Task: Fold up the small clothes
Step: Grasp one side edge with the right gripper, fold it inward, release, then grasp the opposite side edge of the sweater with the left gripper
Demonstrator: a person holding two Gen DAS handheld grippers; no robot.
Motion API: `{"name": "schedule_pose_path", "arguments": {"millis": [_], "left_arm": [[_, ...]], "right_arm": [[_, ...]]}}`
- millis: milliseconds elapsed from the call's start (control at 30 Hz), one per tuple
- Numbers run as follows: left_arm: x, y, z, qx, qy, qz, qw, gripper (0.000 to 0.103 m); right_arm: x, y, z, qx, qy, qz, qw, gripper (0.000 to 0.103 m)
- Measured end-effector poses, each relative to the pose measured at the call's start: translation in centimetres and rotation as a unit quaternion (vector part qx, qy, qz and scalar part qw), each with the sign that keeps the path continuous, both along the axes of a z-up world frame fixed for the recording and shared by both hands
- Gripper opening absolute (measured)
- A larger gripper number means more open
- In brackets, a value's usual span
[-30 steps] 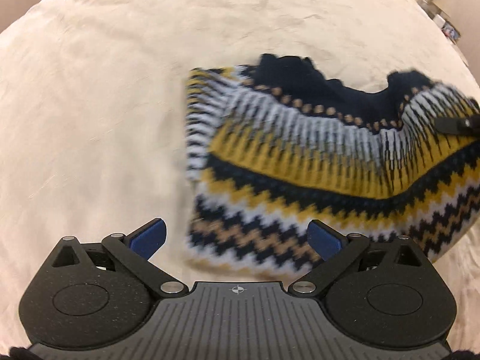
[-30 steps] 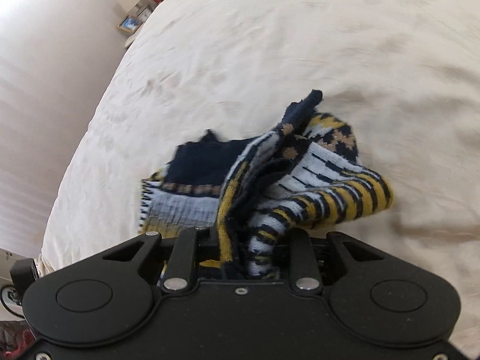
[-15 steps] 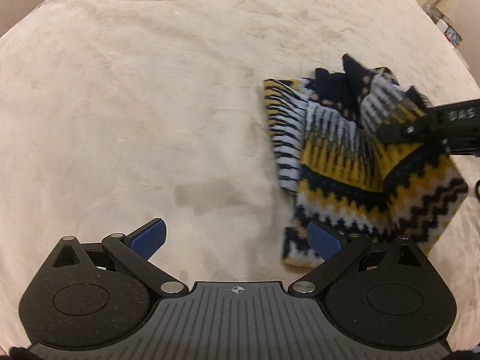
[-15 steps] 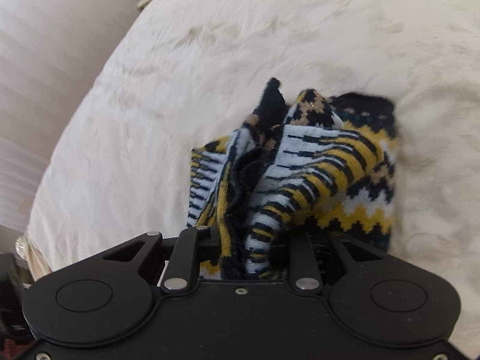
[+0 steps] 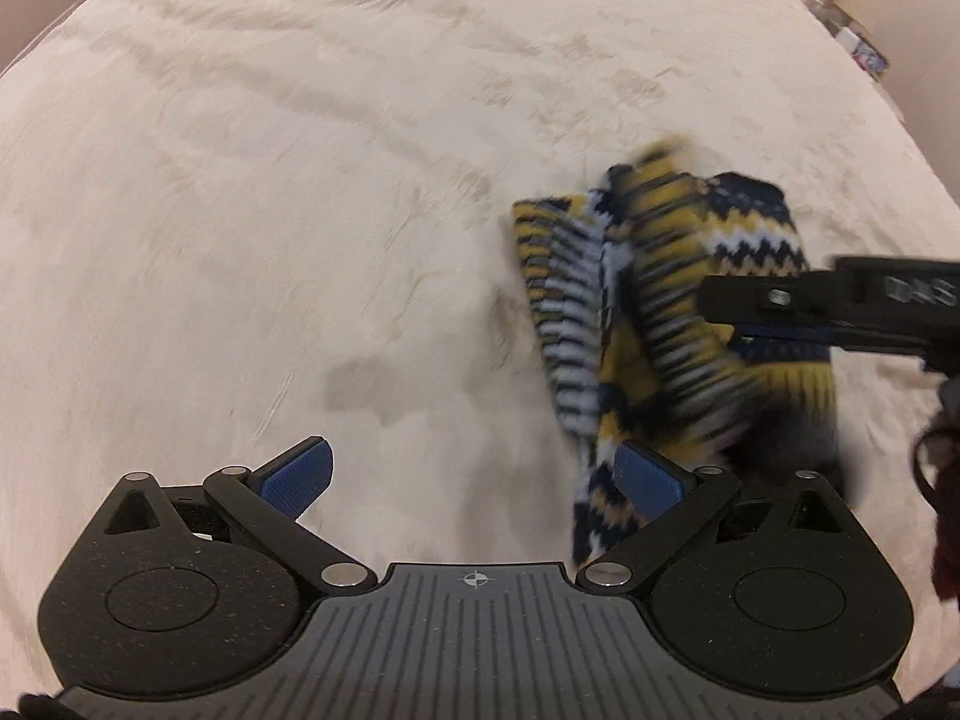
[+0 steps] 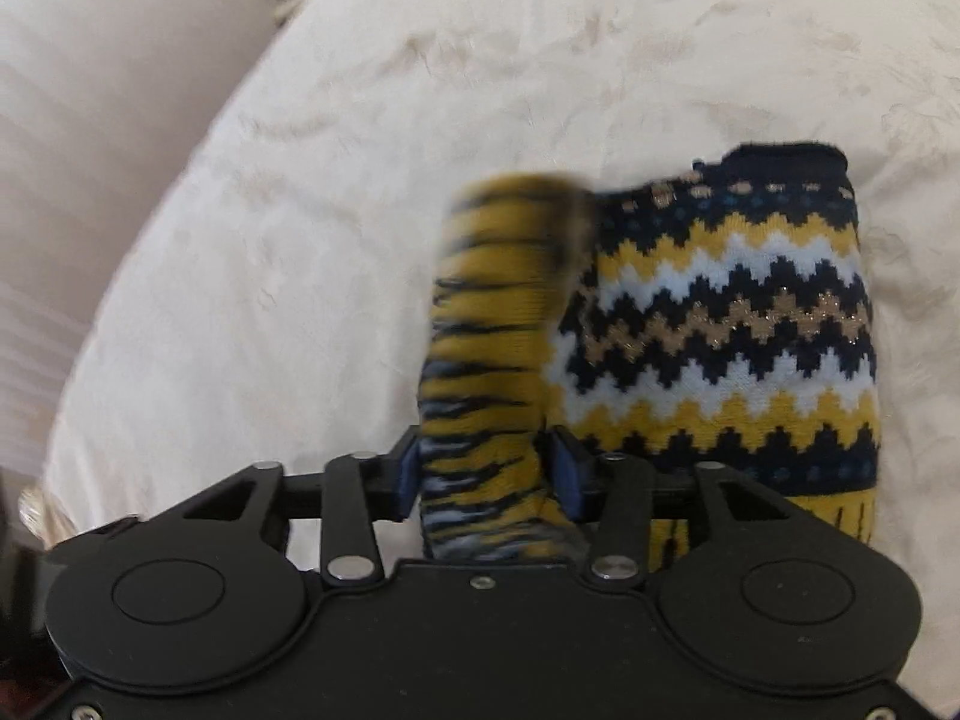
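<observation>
A small knitted sweater (image 5: 672,300) with navy, yellow, white and tan zigzag bands lies bunched on the cream blanket, at the right in the left wrist view. It fills the middle right of the right wrist view (image 6: 720,324). My right gripper (image 6: 486,474) is shut on a folded yellow-striped part of the sweater; it also shows from the side in the left wrist view (image 5: 720,315). My left gripper (image 5: 474,474) is open and empty, low over the blanket just left of the sweater, its right pad (image 5: 648,480) beside the hem.
The cream blanket (image 5: 300,210) covers a bed that fills both views. Its edge curves down at the left of the right wrist view (image 6: 150,312). Small clutter (image 5: 858,42) sits beyond the far right corner.
My right gripper has carried its held part of the sweater across and over the rest, so the sweater has gone from spread wide to a narrower bundle. My left gripper stayed open.
</observation>
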State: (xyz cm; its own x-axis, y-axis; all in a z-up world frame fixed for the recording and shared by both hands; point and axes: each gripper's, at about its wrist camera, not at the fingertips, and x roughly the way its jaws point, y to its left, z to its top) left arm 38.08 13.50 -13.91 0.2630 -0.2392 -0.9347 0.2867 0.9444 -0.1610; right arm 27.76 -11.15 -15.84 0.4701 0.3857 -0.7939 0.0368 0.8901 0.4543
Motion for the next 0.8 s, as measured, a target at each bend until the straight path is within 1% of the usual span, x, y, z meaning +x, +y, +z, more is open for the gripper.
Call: {"name": "schedule_pose_path", "arguments": {"millis": [100, 200, 233, 333, 467, 567, 633, 667, 700, 733, 800], "left_arm": [[1.2, -0.7, 0.3, -0.005, -0.005, -0.011, 0.9999, 0.102], [2.4, -1.5, 0.5, -0.007, -0.011, -0.023, 0.9997, 0.102], [2.8, -1.7, 0.5, -0.009, -0.009, -0.024, 0.9996, 0.102], [4.2, -2.1, 0.3, -0.036, 0.005, -0.016, 0.9992, 0.102], [6.0, -2.9, -0.7, -0.083, 0.04, 0.001, 0.9958, 0.101], [7.0, -4.1, -1.6, -0.099, 0.059, -0.003, 0.9933, 0.101], [7.6, -4.9, -2.2, -0.1, 0.06, -0.011, 0.9931, 0.1], [7.8, -5.3, -2.5, -0.098, 0.062, -0.012, 0.9931, 0.097], [8.0, -5.6, -2.7, -0.098, 0.064, -0.016, 0.993, 0.09], [8.3, -5.9, -3.0, -0.098, 0.067, -0.018, 0.9928, 0.08], [8.8, -6.3, -3.6, -0.099, 0.077, -0.02, 0.9919, 0.079]], "right_arm": [[-1.7, -1.4, 1.6, 0.003, -0.033, -0.015, 0.999, 0.06], [-3.5, -2.8, 2.5, -0.026, -0.056, -0.022, 0.998, 0.067], [-4.0, -2.9, 2.6, -0.042, -0.059, -0.019, 0.997, 0.067], [-5.6, -1.8, 2.3, -0.092, -0.063, 0.011, 0.994, 0.067], [-8.3, 0.9, 1.2, -0.159, -0.079, 0.088, 0.98, 0.067], [-9.8, 3.7, 0.2, -0.192, -0.095, 0.149, 0.965, 0.068], [-10.8, 5.8, -0.4, -0.225, -0.115, 0.187, 0.949, 0.07], [-11.3, 6.7, -0.7, -0.242, -0.126, 0.204, 0.94, 0.074], [-11.7, 7.7, -1.0, -0.262, -0.138, 0.221, 0.929, 0.077], [-12.1, 8.7, -1.3, -0.283, -0.148, 0.237, 0.917, 0.078], [-12.5, 10.2, -1.8, -0.311, -0.16, 0.265, 0.899, 0.08]]}}
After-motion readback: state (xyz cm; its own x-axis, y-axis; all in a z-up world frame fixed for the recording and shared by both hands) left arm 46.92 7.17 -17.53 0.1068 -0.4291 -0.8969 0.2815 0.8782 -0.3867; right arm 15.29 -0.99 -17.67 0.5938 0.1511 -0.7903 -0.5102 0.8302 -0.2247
